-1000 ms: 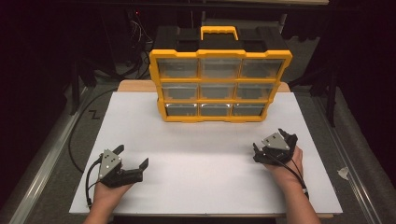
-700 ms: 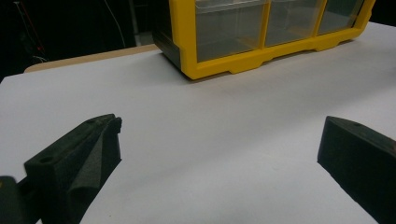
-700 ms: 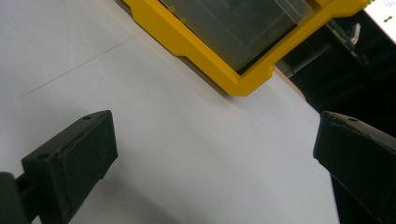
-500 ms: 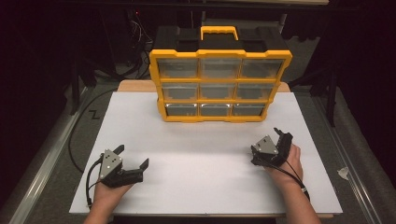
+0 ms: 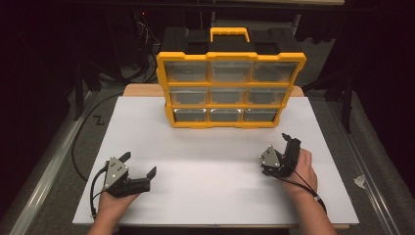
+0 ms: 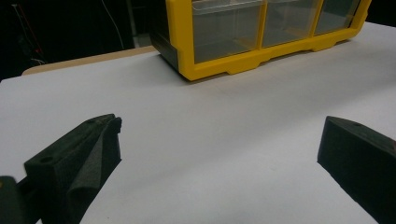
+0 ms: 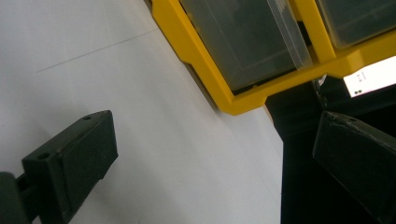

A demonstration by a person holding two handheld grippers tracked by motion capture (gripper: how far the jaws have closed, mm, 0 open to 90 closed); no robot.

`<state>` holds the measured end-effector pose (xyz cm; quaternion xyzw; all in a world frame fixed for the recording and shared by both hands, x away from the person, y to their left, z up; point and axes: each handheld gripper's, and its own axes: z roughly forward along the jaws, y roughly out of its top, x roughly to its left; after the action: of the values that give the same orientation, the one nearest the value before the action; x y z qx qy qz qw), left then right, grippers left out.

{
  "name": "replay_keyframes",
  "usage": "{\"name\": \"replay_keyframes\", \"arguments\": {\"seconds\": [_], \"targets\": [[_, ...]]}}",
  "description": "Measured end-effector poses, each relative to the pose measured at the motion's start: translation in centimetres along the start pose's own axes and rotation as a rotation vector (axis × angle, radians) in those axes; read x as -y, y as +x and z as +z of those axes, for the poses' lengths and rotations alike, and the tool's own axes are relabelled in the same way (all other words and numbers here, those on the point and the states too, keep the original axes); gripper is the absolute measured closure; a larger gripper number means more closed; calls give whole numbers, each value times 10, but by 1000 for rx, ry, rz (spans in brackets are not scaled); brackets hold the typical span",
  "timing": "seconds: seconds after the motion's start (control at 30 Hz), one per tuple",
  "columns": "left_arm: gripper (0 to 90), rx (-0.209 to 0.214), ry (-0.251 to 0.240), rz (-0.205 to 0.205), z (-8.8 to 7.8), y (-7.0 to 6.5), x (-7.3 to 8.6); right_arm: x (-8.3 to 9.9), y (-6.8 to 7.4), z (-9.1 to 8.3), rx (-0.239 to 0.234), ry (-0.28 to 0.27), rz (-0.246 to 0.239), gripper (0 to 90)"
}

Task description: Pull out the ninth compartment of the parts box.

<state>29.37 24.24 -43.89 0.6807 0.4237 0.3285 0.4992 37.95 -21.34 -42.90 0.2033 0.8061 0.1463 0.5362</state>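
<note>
A yellow drawer organiser [image 5: 230, 88] is standing upright at the far middle of the white worktop [image 5: 205, 166], its long axis running left to right and its nine clear drawers facing the near side. Both grippers are resting at the near edge, well apart from it and holding nothing.

The left gripper [image 5: 140, 170] is lying at the near left with its fingers spread wide and pointing toward the far right. The right gripper [image 5: 288, 147] is sitting at the near right, tilted over on its side, fingers also wide apart and pointing to the far side. The organiser lies far and to the right of the left gripper, far and to the left of the right one. The right gripper appears somewhat nearer, closest to the bottom right drawer [image 5: 260, 115], so I judge that hand is the likelier one to be reaching first.

The left gripper view is looking low across bare worktop between its fingers [image 6: 74, 163] at the organiser's bottom left corner [image 6: 187, 70] and the lowest drawers. The right gripper view is rolled, showing the bottom right corner of the frame [image 7: 233, 100] and a drawer front up close, which seems empty, plus dark space beyond the worktop's edge. The high view alone is giving the black carry handle section [image 5: 230, 41] on top.
</note>
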Motion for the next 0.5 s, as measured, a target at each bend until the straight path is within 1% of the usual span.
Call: {"name": "replay_keyframes", "arguments": {"seconds": [0.03, 0.07, 0.1, 0.13, 0.2, 0.23, 0.3, 0.33, 0.37, 0.43, 0.47, 0.5], "targets": [[2, 0, 0, 0, 0, 0, 0, 0, 0, 0, 0, 0, 0, 11], [2, 0, 0, 1, 0, 0, 0, -1, 0, 0, 6, 0, -25, 11], [2, 1, 0, 1, 0, 0, 0, -5, 3, -2, 24, -3, -73, 11], [2, 1, 0, 1, 0, 0, 0, -5, 3, -2, 24, -3, -73, 11], [2, 3, 3, 3, 0, 0, 0, -10, 6, -5, 37, -3, -124, 11], [2, 3, 3, 3, 0, 0, 0, -10, 8, -5, 39, -3, -122, 11], [2, 5, 1, 5, 0, -1, 0, -12, 10, -7, 43, -6, -154, 15], [2, 5, 1, 5, 0, -1, 0, -12, 10, -7, 43, -6, -154, 15], [2, 6, 1, 5, 0, -1, 0, -13, 10, -7, 52, -16, -195, 16], [2, 7, 1, 6, 0, -1, 0, -13, 12, -7, 53, -11, -196, 15], [2, 8, 2, 6, 0, -1, 0, -13, 13, -7, 59, -9, -222, 15], [2, 8, 2, 6, 0, -1, 0, -13, 13, -7, 59, -9, -222, 15]]}}
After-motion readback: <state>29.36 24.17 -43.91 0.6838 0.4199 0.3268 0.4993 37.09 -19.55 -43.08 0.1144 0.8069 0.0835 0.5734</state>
